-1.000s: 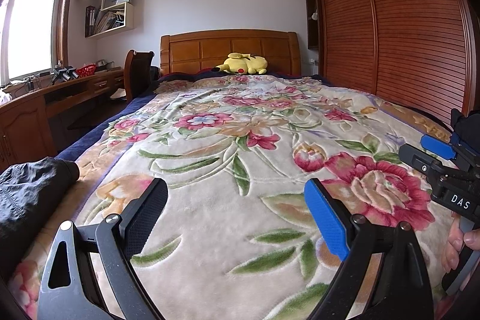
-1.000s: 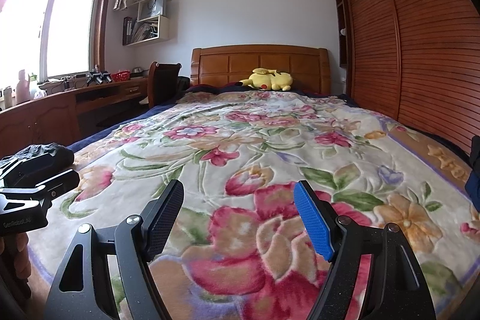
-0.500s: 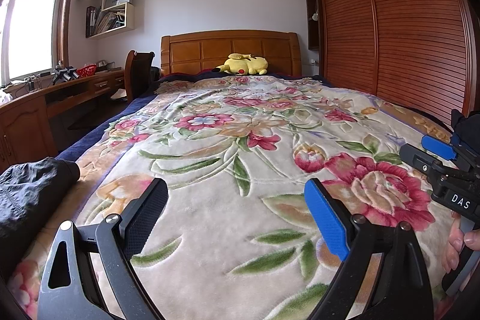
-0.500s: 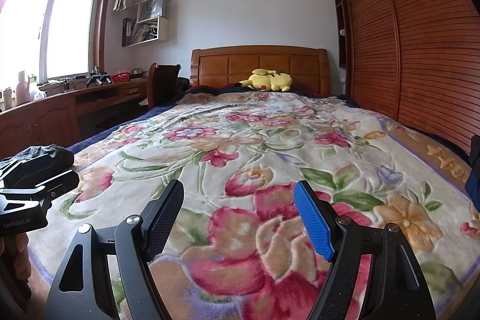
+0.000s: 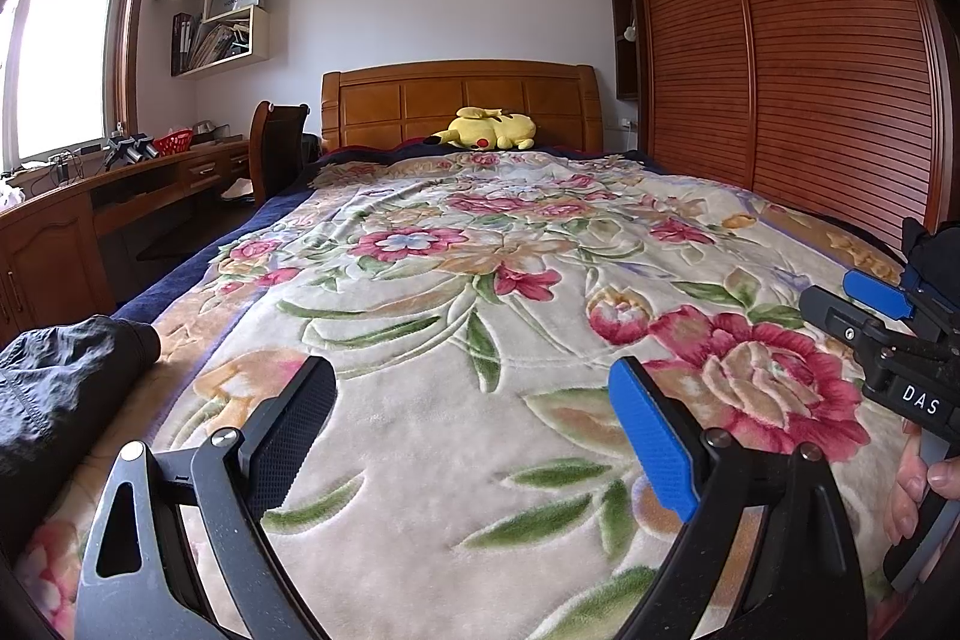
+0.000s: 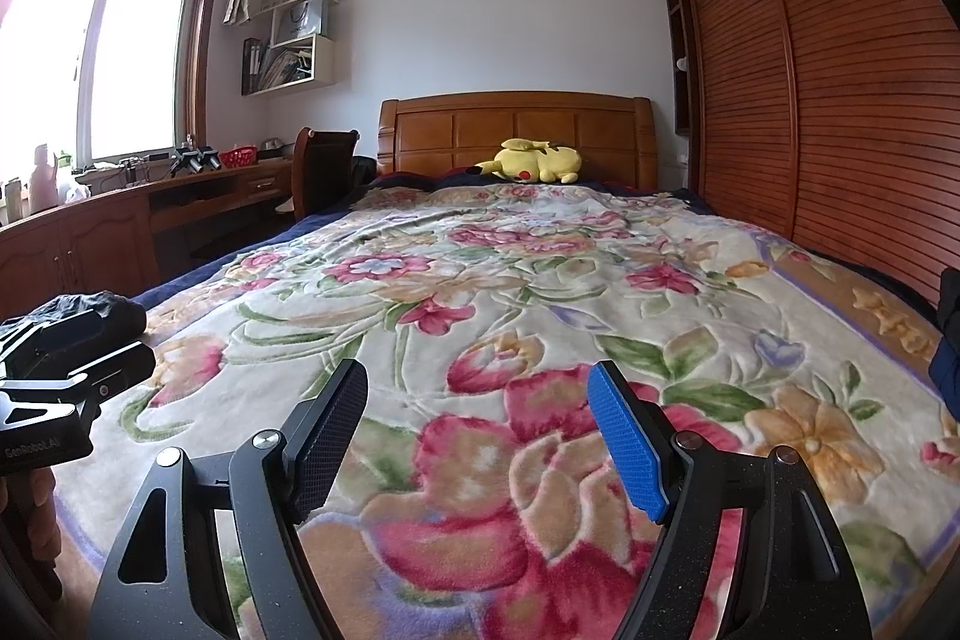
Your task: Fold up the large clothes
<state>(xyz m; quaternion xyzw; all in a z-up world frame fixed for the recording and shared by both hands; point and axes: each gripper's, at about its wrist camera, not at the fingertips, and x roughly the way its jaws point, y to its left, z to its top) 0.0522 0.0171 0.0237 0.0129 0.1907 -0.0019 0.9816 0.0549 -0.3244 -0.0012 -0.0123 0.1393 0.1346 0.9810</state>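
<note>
The left gripper [image 5: 471, 436] has its two fingers spread wide, one black and one blue, and nothing is between them. It hangs just above the flowery blanket [image 5: 480, 328] near the foot of the bed. The right gripper [image 6: 477, 436] looks the same: fingers wide apart, nothing in them, with a big red flower of the blanket showing in the gap. From the left camera, the right gripper is seen at the right edge, with a hand [image 5: 924, 484] wrapped around its handle. From the right camera, the left gripper sits at the left edge.

The black garment [image 5: 54, 400] lies bunched up on the left side of the bed, near the foot, just beside the left gripper. It rests partly on the blanket's edge. Neither gripper touches it. Something dark [image 6: 948, 334] also pokes in at the right edge of the bed, but I cannot tell what it is.

The blanket lies spread flat over the bed. Far away, by the wooden headboard [image 5: 462, 100], a yellow plush toy [image 5: 486, 130] lies on its side. A wooden desk [image 6: 120, 226] runs along the left under the window [image 6: 102, 52], with a chair [image 6: 321, 166] by it. Brown slatted wardrobe doors [image 5: 780, 58] fill the right wall.
</note>
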